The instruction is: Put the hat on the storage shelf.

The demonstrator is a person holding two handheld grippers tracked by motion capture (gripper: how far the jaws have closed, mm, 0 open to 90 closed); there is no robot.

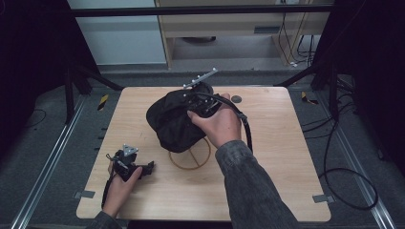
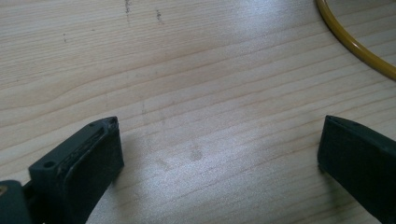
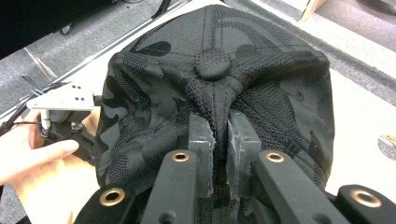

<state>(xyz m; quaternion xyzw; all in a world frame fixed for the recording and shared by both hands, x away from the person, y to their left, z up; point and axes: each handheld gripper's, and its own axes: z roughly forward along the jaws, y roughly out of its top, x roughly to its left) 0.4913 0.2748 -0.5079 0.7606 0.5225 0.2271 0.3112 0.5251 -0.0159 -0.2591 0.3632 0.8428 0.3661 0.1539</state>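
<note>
A black camouflage cap (image 1: 171,123) hangs over the middle of the wooden table (image 1: 277,157), above a yellow wire ring (image 1: 190,160). My right gripper (image 1: 187,106) comes at it from the right. In the right gripper view the right gripper (image 3: 219,127) is shut on a fold of the cap (image 3: 154,93) just below its top button (image 3: 212,63). My left gripper (image 1: 149,167) rests low at the table's front left. Its jaws stand wide apart in the left gripper view, where the left gripper (image 2: 219,144) has only bare wood between them and an arc of the ring (image 2: 355,46) at the upper right.
A small dark disc (image 1: 236,99) lies on the table behind the right hand. Black frame bars and a shelf unit (image 1: 229,28) stand beyond the far edge. Cables (image 1: 344,181) loop on the grey floor to the right. Metal rails run along both sides.
</note>
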